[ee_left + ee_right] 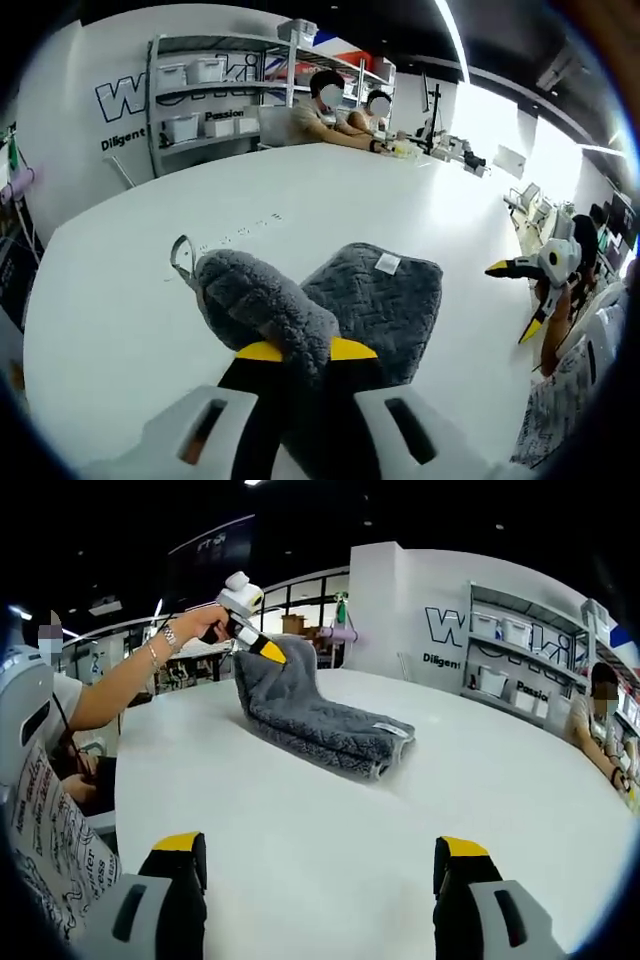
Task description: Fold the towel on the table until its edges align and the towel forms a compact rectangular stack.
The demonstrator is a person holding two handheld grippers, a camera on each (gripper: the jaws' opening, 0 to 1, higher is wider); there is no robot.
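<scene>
**Grey towel part-lifted by left gripper, right gripper free**

Grey plush towel [375, 300] lies on the white table [150, 290], already doubled into layers w/ a small white label [387, 263] on top. In the left gripper view, the left gripper [297, 350] has its yellow-tipped jaws pinched on a bunched towel edge, which rises in a rounded hump betw. the jaws; a thin hanging loop [181, 262] sticks out at the hump's left side. The rest of the towel lies flat on the table just beyond.

In the right gripper view, the same towel [315, 720] sits mid-table, one end pulled up off the surface by the left gripper [262, 645], held in a person's hand [195, 625]; the far end w/ label [392, 729] rests on the table [330, 850]. Right gripper [320, 865] hangs over bare table, jaws spread wide apart, nothing betw. them, well apart from the towel. It also appears at the right of the left gripper view [530, 290], off the table edge.

Background: shelving w/ bins [215, 100] along the wall, two seated people [345, 110] at the table's far side.
</scene>
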